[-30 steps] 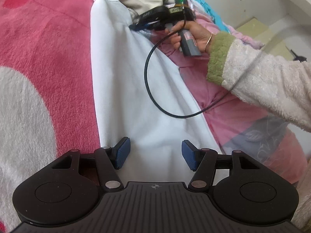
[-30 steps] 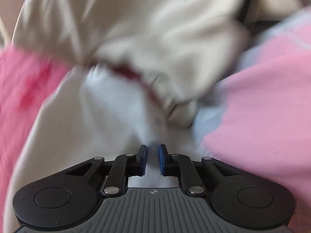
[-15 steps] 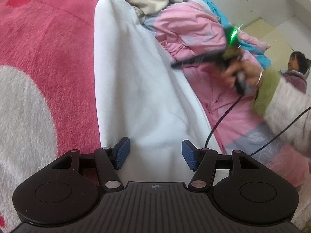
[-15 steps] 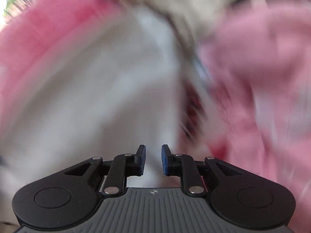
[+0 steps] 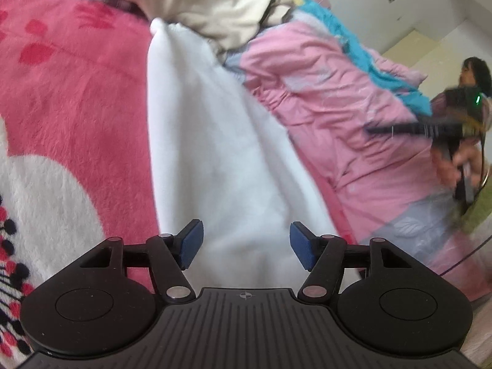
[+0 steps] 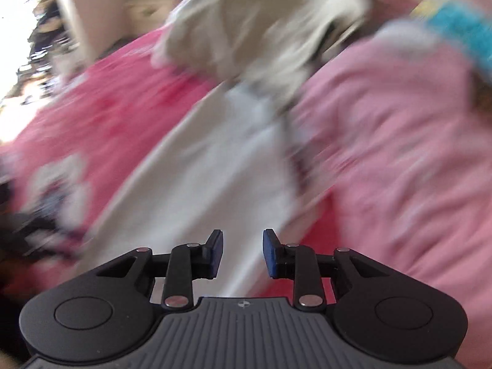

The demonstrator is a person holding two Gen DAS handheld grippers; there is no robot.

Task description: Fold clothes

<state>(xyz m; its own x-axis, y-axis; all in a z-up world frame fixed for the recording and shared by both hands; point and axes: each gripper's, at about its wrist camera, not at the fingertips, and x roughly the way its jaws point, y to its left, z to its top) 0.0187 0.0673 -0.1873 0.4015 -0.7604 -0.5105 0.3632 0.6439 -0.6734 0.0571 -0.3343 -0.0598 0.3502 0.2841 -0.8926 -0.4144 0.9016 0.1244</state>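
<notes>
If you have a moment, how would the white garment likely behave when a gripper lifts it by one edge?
The white garment would probably drape limply: it lies in soft folds. Its fleecy-looking surface suggests it won't slip easily. Long, so the rest would likely drag.

The left tongs (image 5: 246, 244) have two blue ribbed pads on black linkage arms with silver pivot screws, two round black discs and a ridged dark grey body bearing a small crosshair mark. The right tongs (image 6: 243, 252) look alike, with a paler grey ridged body. Far right of the left tongs, blurred, the right hand (image 5: 455, 163) wears a thin bangle and a green cuff (image 5: 478, 203); a green light glows there.
</notes>
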